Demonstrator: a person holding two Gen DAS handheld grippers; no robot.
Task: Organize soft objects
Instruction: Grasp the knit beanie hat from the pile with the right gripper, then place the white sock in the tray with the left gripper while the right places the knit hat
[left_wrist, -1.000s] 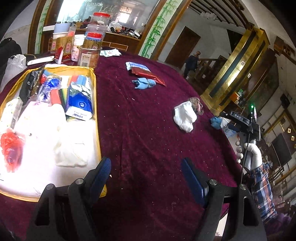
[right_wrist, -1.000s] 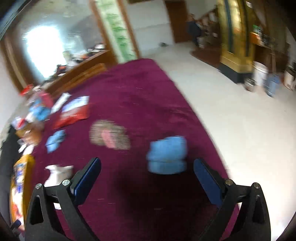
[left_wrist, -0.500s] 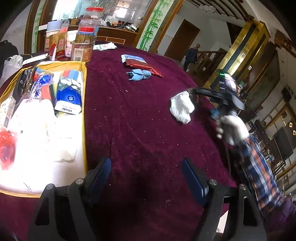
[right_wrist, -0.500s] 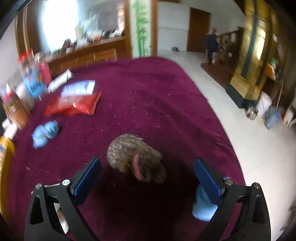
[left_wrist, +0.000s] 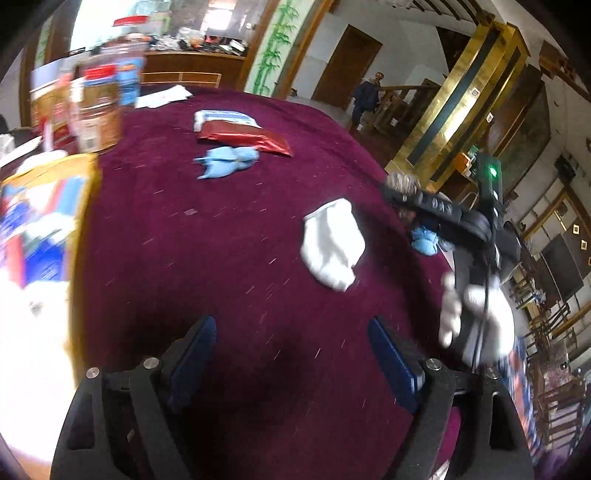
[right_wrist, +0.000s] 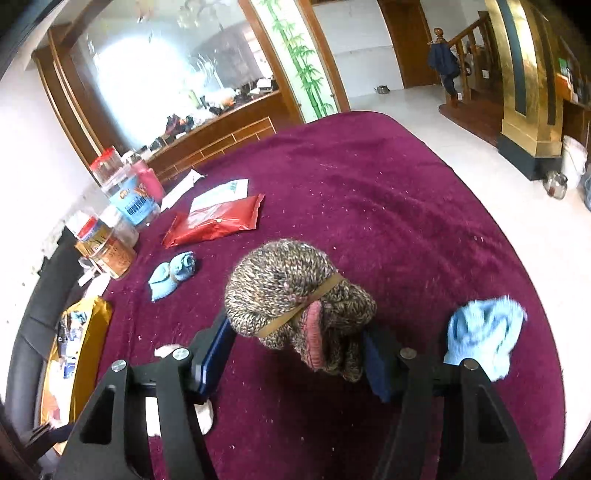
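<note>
My right gripper (right_wrist: 297, 354) is shut on a brown knitted sock bundle (right_wrist: 291, 291) tied with a rubber band, low over the maroon table (right_wrist: 369, 184). A light blue sock ball (right_wrist: 484, 332) lies just right of it. A blue sock pair (right_wrist: 173, 273) lies further left. In the left wrist view, my left gripper (left_wrist: 291, 354) is open and empty above the cloth. A white sock (left_wrist: 332, 243) lies ahead of it. The right gripper (left_wrist: 436, 210) shows at the table's right edge, with the blue sock ball (left_wrist: 424, 240) under it.
A yellow-rimmed tray (left_wrist: 86, 206) full of packets sits on the left. Jars (left_wrist: 96, 110) stand at the back left. A red packet (left_wrist: 243, 138) and a blue-white packet (left_wrist: 225, 117) lie at the back. The table's right edge drops to the floor (right_wrist: 480, 122).
My right gripper moved onto the brown knitted bundle and closed on it; the blue sock ball now lies to its right. The left view swung right, away from the tray.
</note>
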